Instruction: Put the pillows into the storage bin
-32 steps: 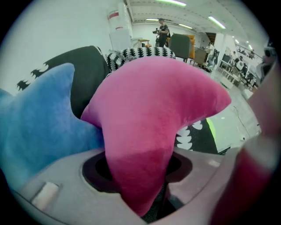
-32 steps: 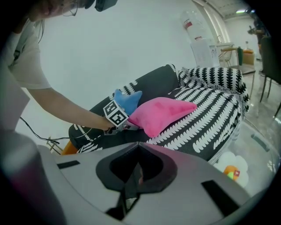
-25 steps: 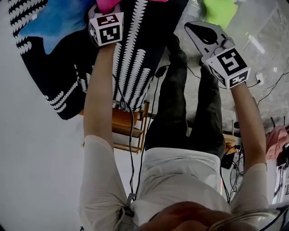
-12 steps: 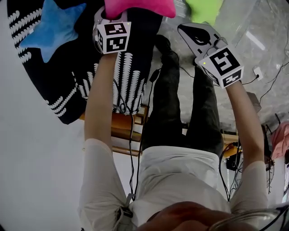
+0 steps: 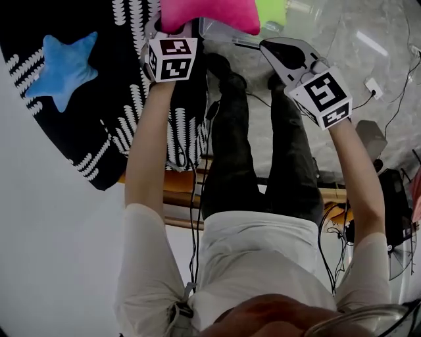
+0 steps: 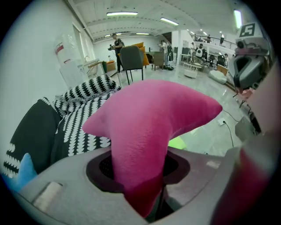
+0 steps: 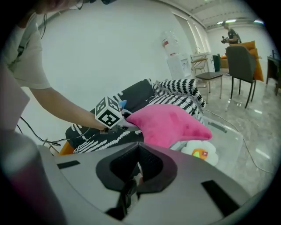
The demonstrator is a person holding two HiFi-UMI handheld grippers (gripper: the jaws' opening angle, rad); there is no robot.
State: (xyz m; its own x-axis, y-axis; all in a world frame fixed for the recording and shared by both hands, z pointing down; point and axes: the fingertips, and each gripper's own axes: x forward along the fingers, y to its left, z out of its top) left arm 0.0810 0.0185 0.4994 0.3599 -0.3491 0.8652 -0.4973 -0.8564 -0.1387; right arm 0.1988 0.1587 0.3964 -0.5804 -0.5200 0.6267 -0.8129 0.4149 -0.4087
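A pink star pillow (image 5: 210, 13) hangs from my left gripper (image 5: 176, 33), which is shut on one of its arms; in the left gripper view the pillow (image 6: 149, 123) fills the space between the jaws. It hangs at the near edge of the clear storage bin (image 5: 309, 16). In the right gripper view the bin (image 7: 228, 132) holds a white flower pillow (image 7: 199, 151). A green pillow (image 5: 271, 12) shows at the bin. A blue star pillow (image 5: 62, 69) lies on the black-and-white couch cover (image 5: 131, 112). My right gripper (image 5: 279, 49) is shut and empty beside the bin.
The person's legs (image 5: 256, 145) stand between the couch and the grey marble floor (image 5: 375, 72). Cables and a power strip (image 5: 373, 87) lie on the floor at the right. A wooden frame (image 5: 184, 197) sits under the couch edge. Chairs (image 6: 131, 59) stand farther back.
My left gripper has carried the pink pillow away from the blue star and over toward the bin. The right gripper has stayed shut beside it.
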